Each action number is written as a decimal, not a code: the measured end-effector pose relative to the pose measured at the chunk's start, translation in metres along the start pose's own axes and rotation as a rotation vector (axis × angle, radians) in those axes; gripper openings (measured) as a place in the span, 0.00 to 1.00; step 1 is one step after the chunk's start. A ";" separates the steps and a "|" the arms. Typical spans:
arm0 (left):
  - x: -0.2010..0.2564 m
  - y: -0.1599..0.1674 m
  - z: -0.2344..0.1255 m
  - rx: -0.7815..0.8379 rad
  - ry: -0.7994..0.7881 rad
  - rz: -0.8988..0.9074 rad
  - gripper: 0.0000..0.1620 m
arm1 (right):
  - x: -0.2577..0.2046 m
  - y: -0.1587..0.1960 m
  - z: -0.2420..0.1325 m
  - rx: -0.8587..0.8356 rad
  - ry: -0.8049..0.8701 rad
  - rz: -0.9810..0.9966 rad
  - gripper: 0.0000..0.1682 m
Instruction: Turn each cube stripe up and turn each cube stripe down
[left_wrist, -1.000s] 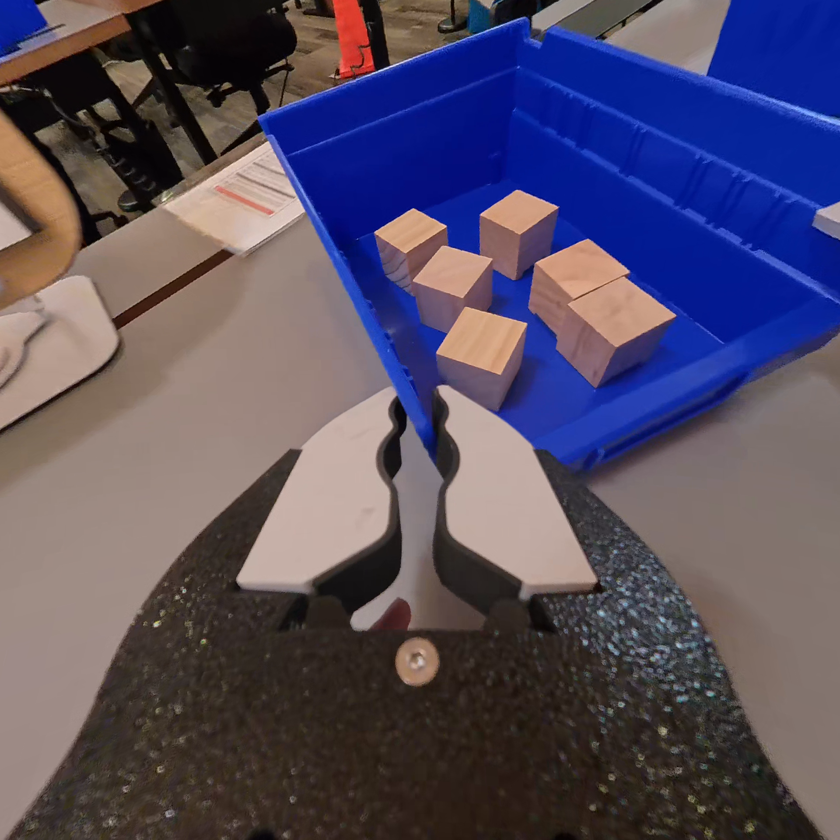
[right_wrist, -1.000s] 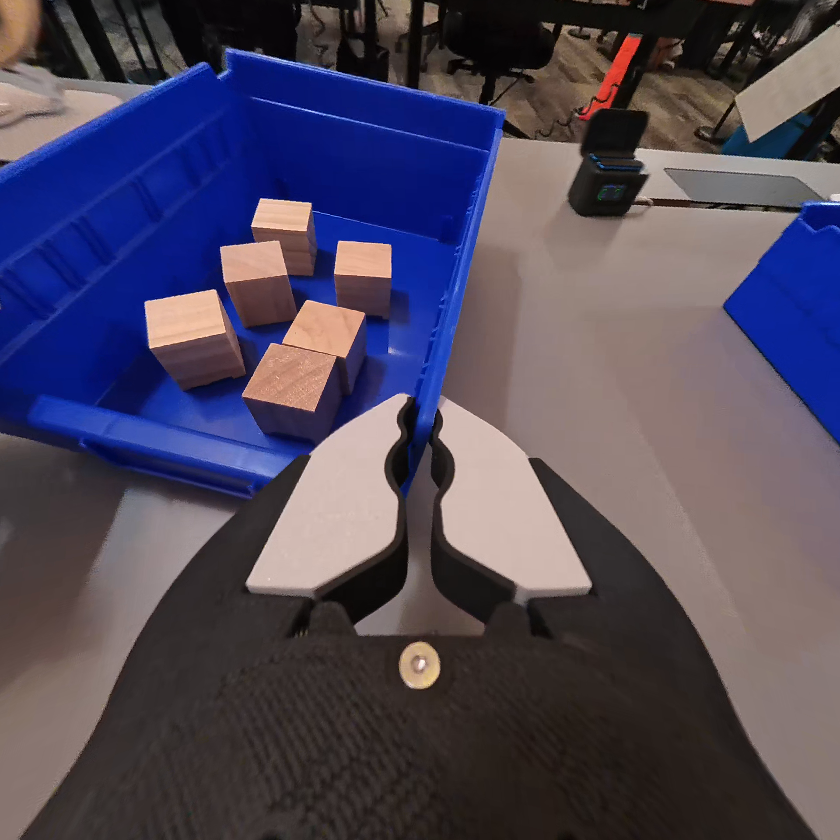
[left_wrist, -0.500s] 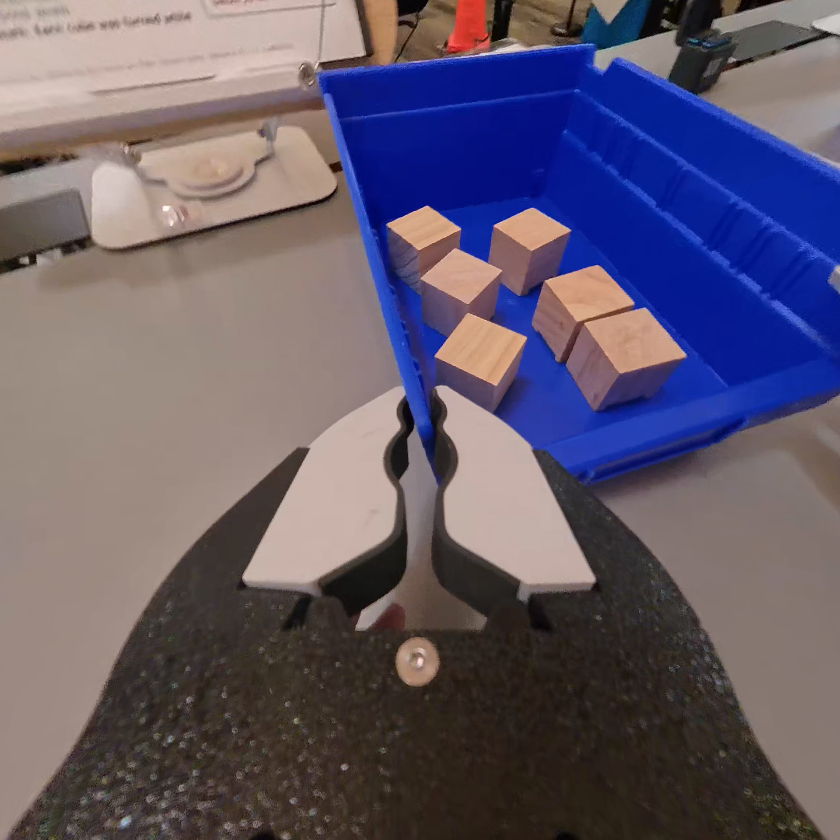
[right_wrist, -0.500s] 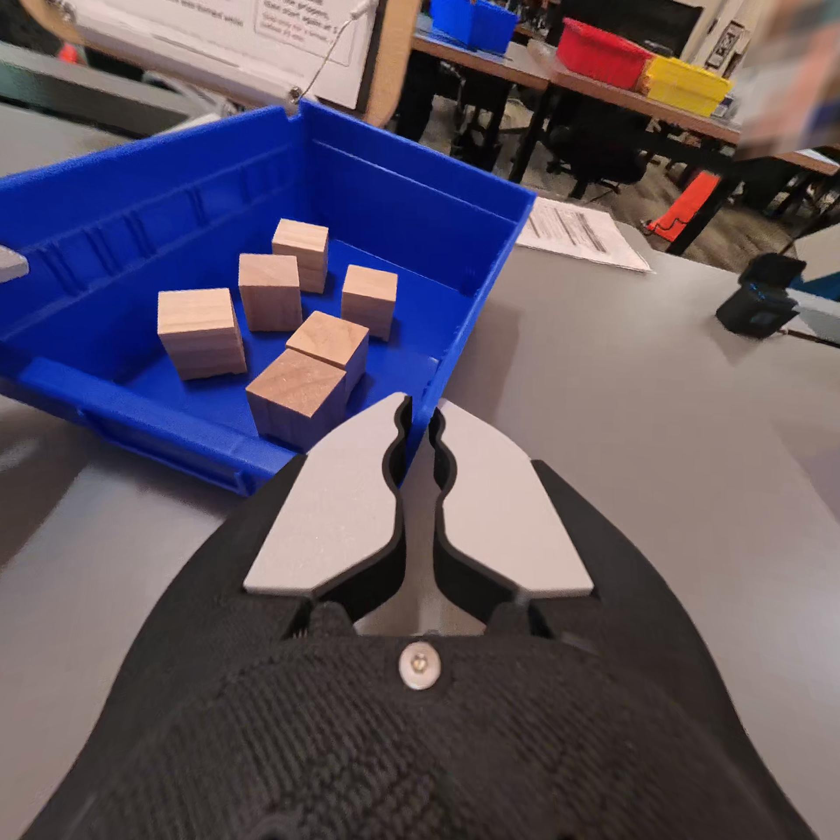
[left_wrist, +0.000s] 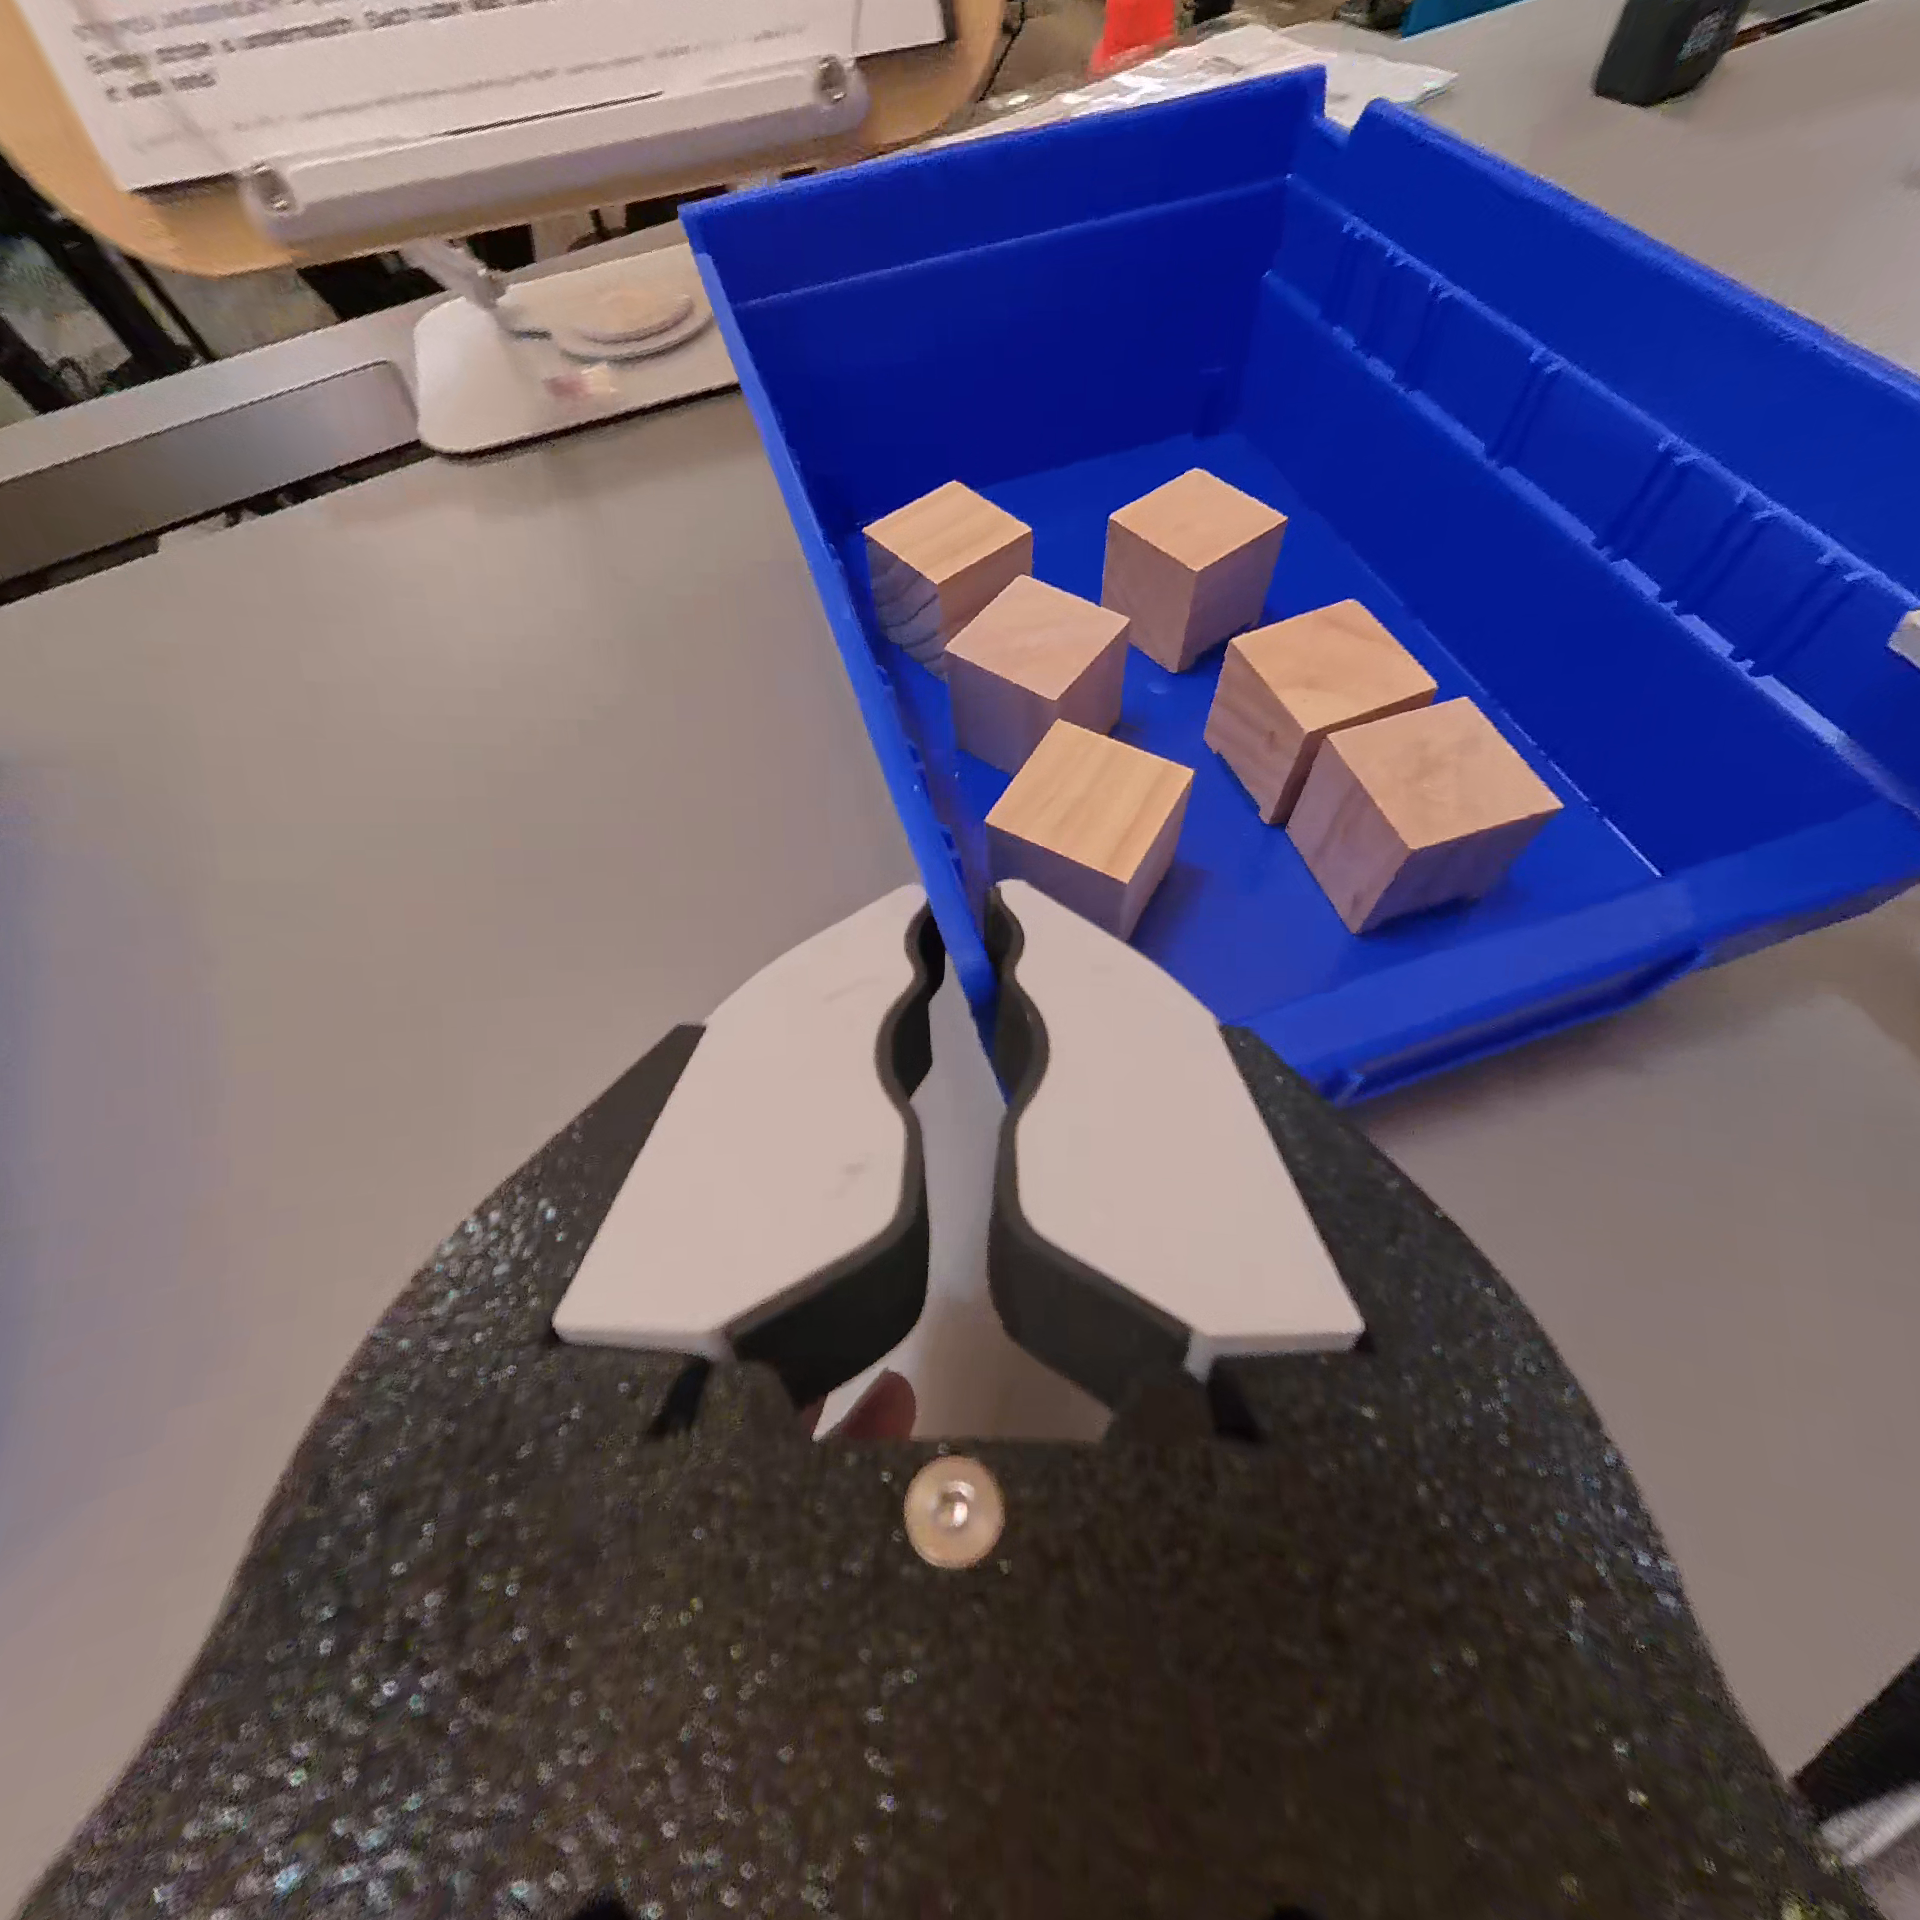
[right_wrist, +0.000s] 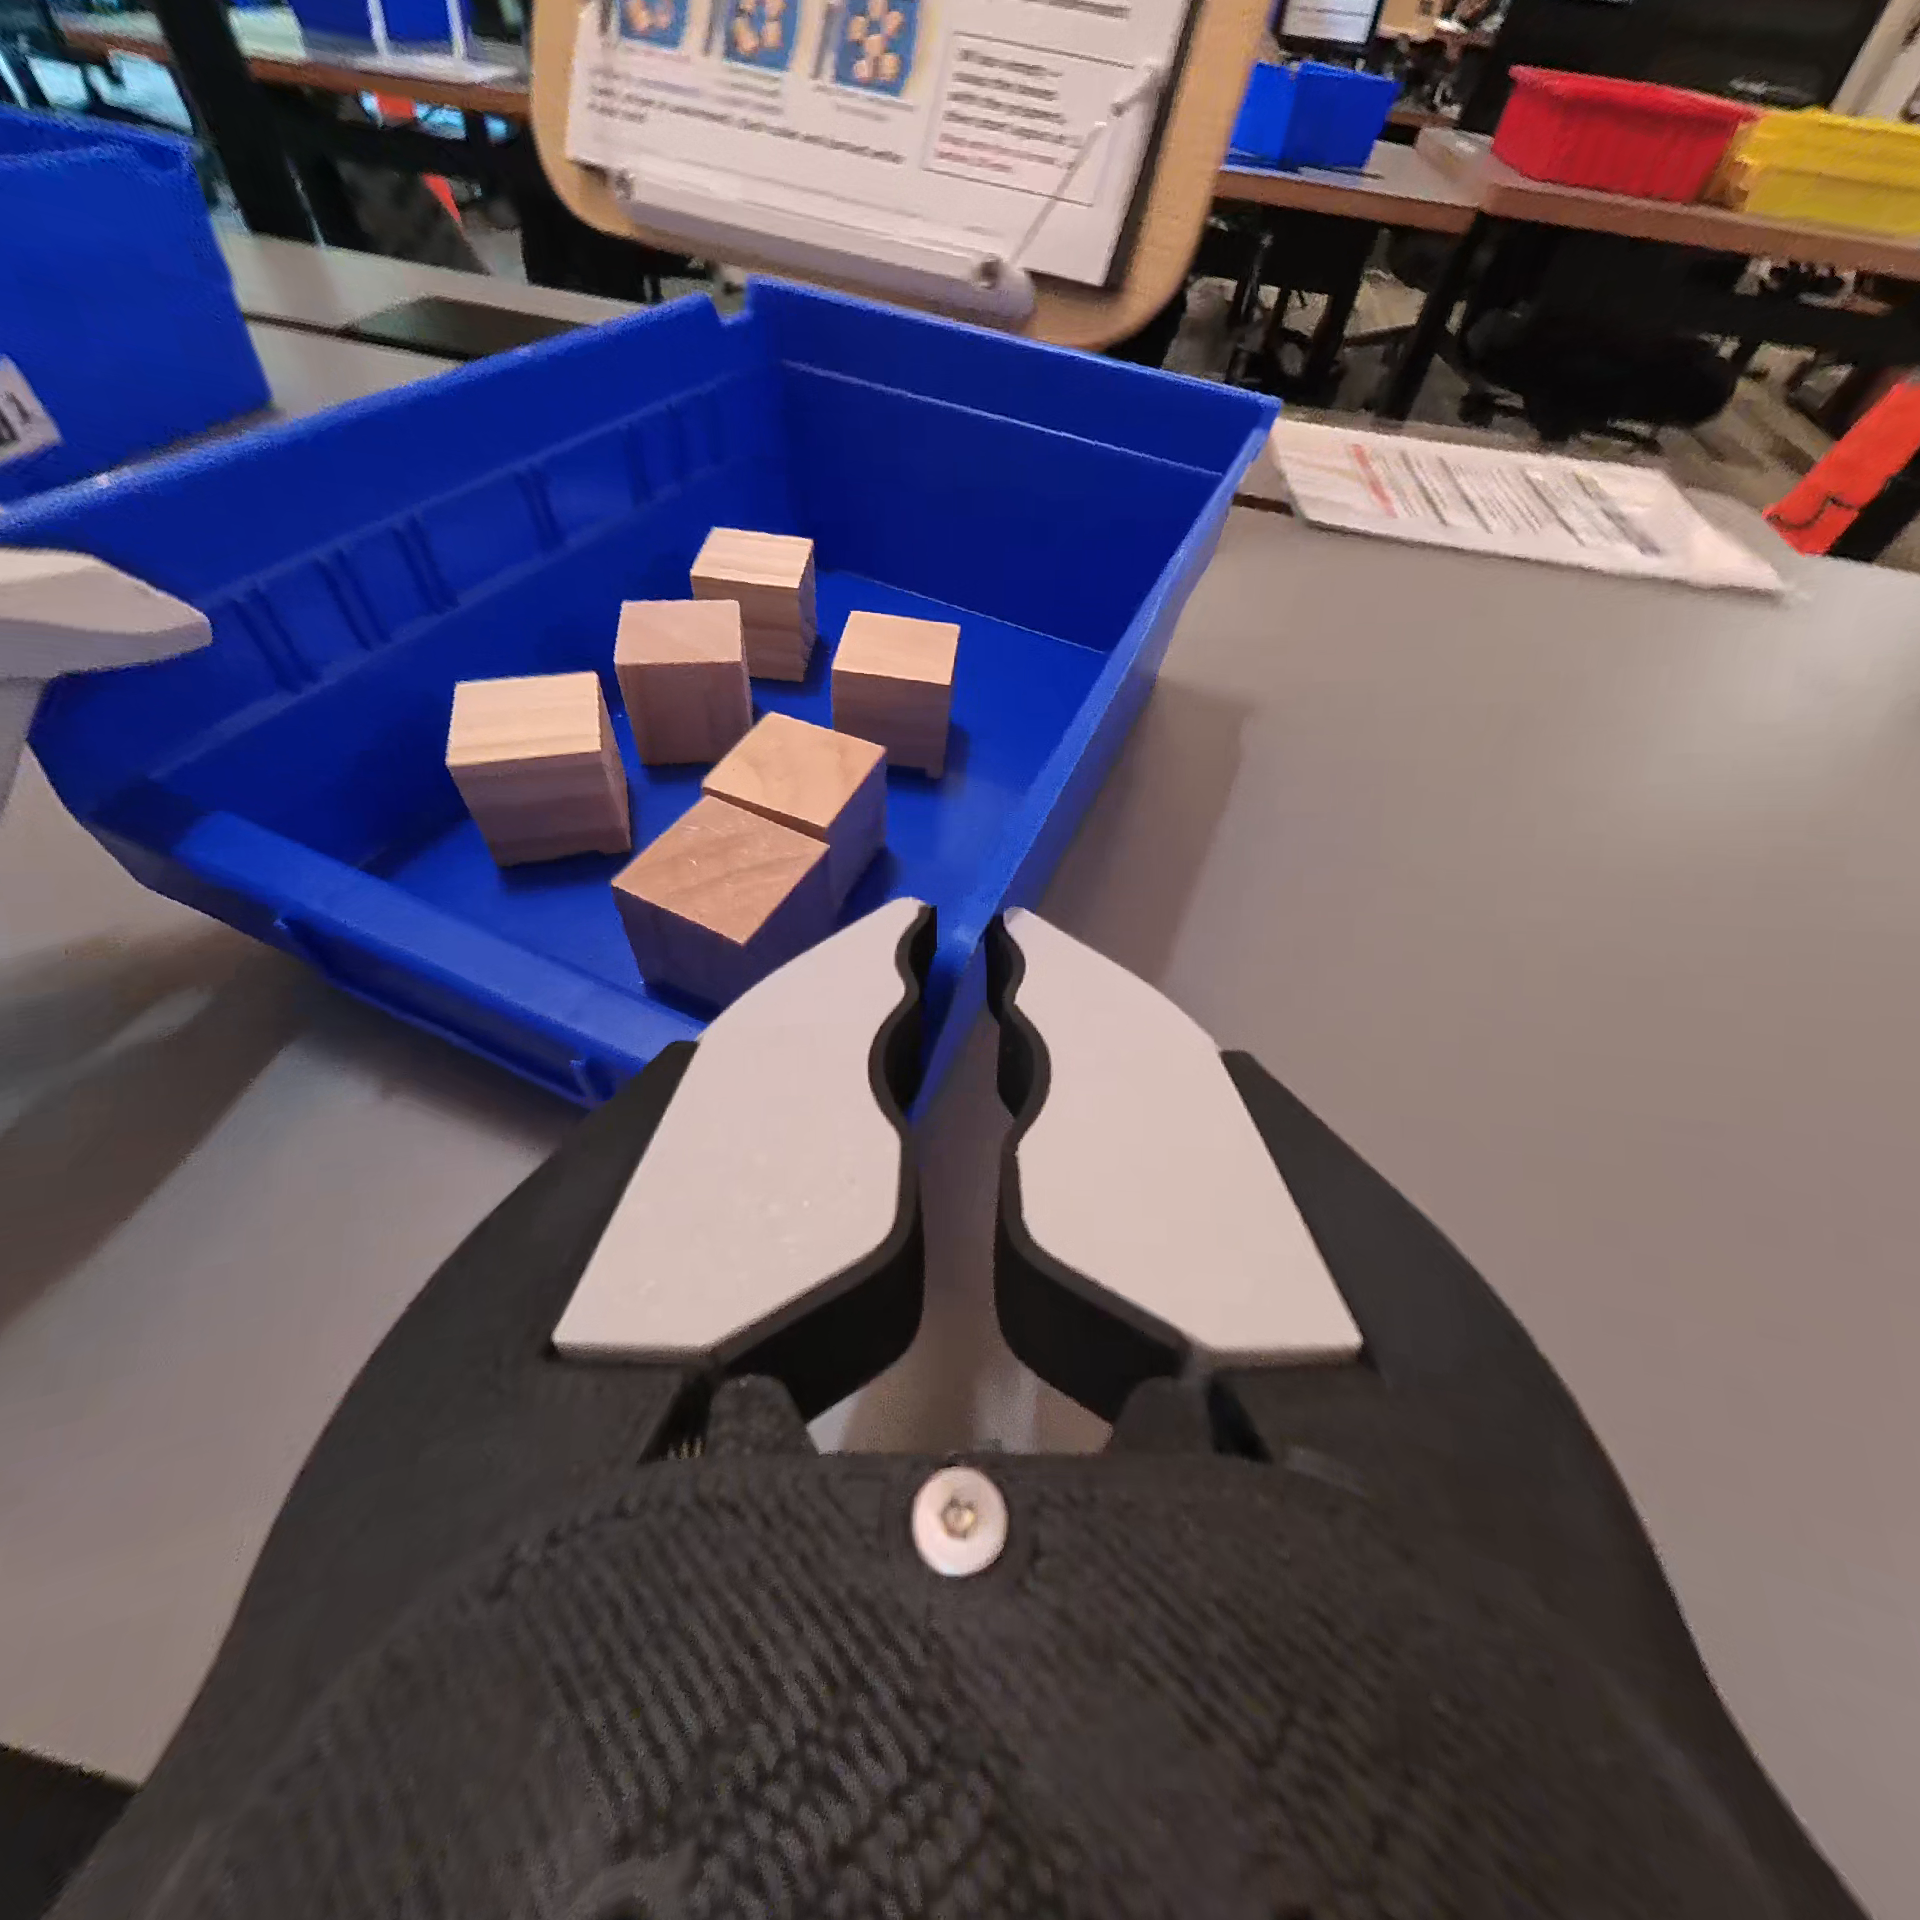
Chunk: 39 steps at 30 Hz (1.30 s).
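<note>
A blue plastic bin (left_wrist: 1558, 416) sits on the grey table and holds several plain wooden cubes, such as the nearest one (left_wrist: 1091, 810). No stripe shows on their visible faces. My left gripper (left_wrist: 966, 914) is shut on the bin's left side wall near the front corner. In the right wrist view, my right gripper (right_wrist: 961, 925) is shut on the right side wall of the bin (right_wrist: 987, 468), close to the nearest cube (right_wrist: 717, 883). The left gripper's grey tip (right_wrist: 94, 623) shows on the far wall.
A document stand with a paper sheet (right_wrist: 883, 114) stands just behind the bin, on a white base (left_wrist: 582, 353). A printed sheet (right_wrist: 1507, 499) lies on the table at the right. Another blue bin (right_wrist: 104, 291) stands at the left. Red and yellow bins sit on far tables.
Both views have swung round with the bin, still gripped. The document stand, off to the left before, now stands straight behind the bin. The cubes have kept their places in the bin.
</note>
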<state>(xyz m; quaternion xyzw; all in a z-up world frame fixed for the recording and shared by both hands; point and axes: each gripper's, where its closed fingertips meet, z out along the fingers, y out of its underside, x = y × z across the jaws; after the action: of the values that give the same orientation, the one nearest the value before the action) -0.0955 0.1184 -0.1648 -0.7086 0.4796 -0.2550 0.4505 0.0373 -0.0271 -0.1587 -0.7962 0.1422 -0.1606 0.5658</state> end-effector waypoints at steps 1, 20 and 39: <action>-0.009 0.002 -0.002 -0.008 -0.021 0.000 0.04 | -0.007 -0.002 0.006 -0.006 -0.007 -0.028 0.05; -0.152 0.029 -0.030 -0.043 -0.245 -0.168 0.03 | -0.135 -0.046 0.103 0.009 -0.240 -0.148 0.06; -0.420 0.025 -0.119 -0.238 -0.483 -0.190 0.41 | -0.090 -0.079 0.061 0.032 -0.369 -0.005 0.37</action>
<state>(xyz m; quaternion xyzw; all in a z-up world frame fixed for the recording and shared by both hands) -0.3736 0.4499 -0.1023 -0.8385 0.3161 -0.0617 0.4395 -0.0152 0.0876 -0.1109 -0.8033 0.0316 -0.0154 0.5945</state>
